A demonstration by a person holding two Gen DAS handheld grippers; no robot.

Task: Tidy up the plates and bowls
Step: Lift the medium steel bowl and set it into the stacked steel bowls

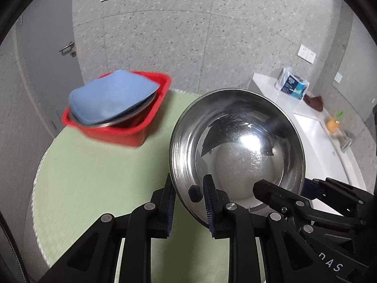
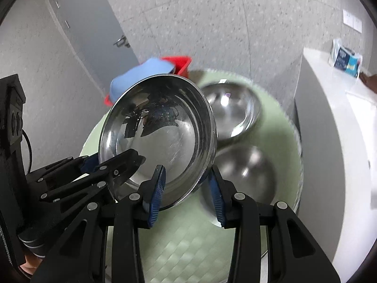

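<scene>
1. With both sets of jaws clamped on the near rim of one steel bowl (image 1: 236,146), the left gripper (image 1: 188,202) pinches the rim's lower left in the left wrist view, one pad inside the bowl and one outside.
2. The right gripper (image 2: 187,189) grips the same rim at the lower centre of the right wrist view, one pad inside, one outside.
3. The bowl hangs tilted, clear of the green surface (image 1: 94,176).
4. Two more steel bowls (image 2: 232,110) sit on the surface right of centre in the right wrist view, one behind the other.
5. A red basin (image 1: 132,129) at upper left of the left wrist view holds a blue plate (image 1: 110,96) atop a steel dish.
6. Judged step: carrying the bowl to be stacked. Next calls for a level, two-handed carry and a centred lowering, whether into another bowl or the basin I cannot tell.
</scene>
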